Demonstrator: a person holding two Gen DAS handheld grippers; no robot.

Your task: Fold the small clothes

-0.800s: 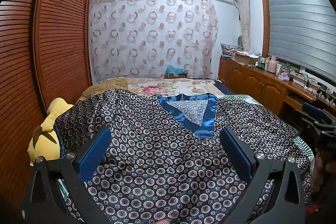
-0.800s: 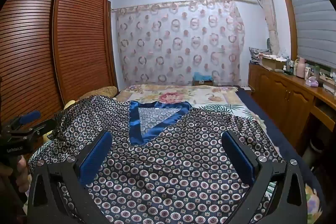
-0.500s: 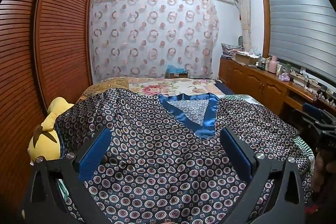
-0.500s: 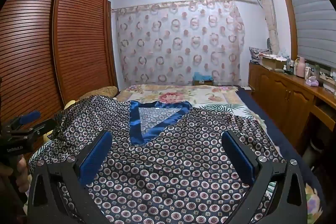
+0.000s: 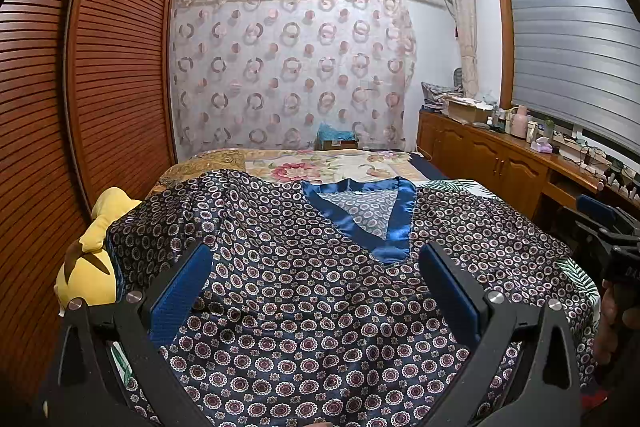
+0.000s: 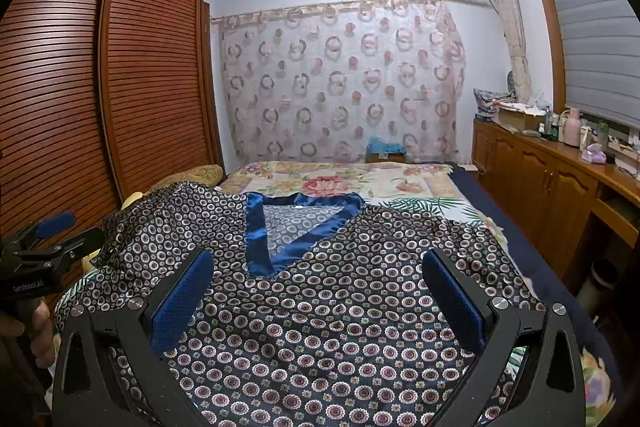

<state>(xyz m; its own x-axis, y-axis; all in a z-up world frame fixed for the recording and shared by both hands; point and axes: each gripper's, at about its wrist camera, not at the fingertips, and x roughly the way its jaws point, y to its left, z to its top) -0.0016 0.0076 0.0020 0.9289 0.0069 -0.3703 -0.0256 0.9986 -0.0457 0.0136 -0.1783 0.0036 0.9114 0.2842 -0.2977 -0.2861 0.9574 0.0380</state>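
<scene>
The dark navy satin top with a ring-and-flower print and blue V-neck trim (image 5: 304,291) lies spread flat on the bed (image 5: 332,163), neckline far, hem near, directly under the left gripper (image 5: 316,291) and right gripper (image 6: 320,295), both with fingers wide apart and holding nothing, each over its own side.

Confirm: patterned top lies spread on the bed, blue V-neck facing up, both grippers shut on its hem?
Not quite. Both wrist views show the left gripper and right gripper open, jaws wide apart above the fabric, gripping nothing. The rest holds: the patterned top lies spread on the bed, blue V-neck up.
</scene>
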